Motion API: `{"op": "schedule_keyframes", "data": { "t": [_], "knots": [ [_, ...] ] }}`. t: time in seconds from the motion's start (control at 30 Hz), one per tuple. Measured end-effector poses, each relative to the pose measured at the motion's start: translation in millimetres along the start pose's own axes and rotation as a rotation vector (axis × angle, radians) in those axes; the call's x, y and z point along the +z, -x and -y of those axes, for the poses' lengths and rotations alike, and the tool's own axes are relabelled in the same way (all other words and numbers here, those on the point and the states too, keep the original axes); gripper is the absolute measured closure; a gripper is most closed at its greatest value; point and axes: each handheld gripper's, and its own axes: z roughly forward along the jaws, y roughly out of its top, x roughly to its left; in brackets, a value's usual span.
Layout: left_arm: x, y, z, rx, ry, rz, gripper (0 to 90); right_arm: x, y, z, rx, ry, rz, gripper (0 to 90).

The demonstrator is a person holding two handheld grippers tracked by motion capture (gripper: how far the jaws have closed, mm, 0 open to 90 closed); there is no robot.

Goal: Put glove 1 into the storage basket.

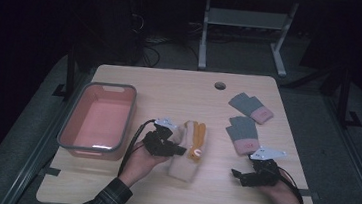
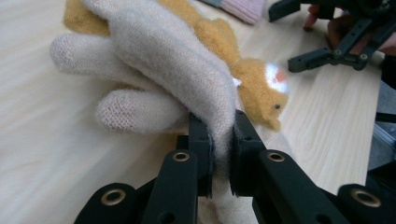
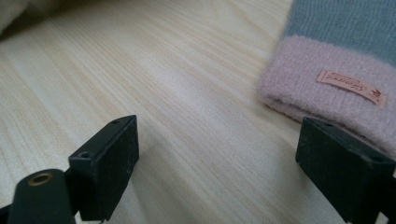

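The high view shows the whole desk (image 1: 160, 190). A pink tub (image 1: 98, 118) with a grey rim stands at its left side, and nothing lies in it. In the middle lies a cream glove (image 1: 183, 166) with an orange animal figure (image 1: 196, 142) on it. The left hand-held gripper (image 1: 177, 150) touches the left edge of this glove. At the right side two grey gloves with pink cuffs lie, the far grey glove (image 1: 251, 108) and the near grey glove (image 1: 242, 134). The right hand-held gripper (image 1: 236, 176) rests on the desk just in front of the near one, pointing left.

The left gripper view gives the detail of the grip. The left hand-held gripper (image 2: 222, 140) is closed narrow on a fold of the cream glove (image 2: 177, 65), and both pads press the fabric. The knitted fingers of the glove hang to the left. The orange animal figure (image 2: 259, 91) shows an eye and a white and orange patch. The right hand-held gripper (image 2: 327, 53) is seen farther off.

The right gripper view shows the right hand-held gripper (image 3: 219, 144) with its jaws wide apart and only bare desk (image 3: 177, 93) between them. The pink cuff of the near grey glove (image 3: 327, 56) lies just beside one jaw and carries a small label (image 3: 351, 86).
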Motion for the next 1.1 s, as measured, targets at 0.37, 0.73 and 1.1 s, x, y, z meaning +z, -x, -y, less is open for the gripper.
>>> {"op": "schedule_keyframes", "data": {
  "t": [0.37, 0.73, 1.1],
  "knots": [
    [-34.3, -16.2, -11.6, -0.007, 0.032, -0.046, 81.4, 0.8, 0.9, -0.3, 0.007, -0.005, 0.012, 9.2],
    [-66.9, -28.2, -24.1, -0.01, 0.049, -0.071, 81.4, 0.8, 1.0, -0.3, 0.007, -0.005, 0.012, 9.2],
    [-107.5, -43.7, -34.0, -0.022, 0.07, -0.112, 81.4, 0.9, 1.1, -0.3, 0.006, -0.004, 0.012, 9.2]
  ]
}}
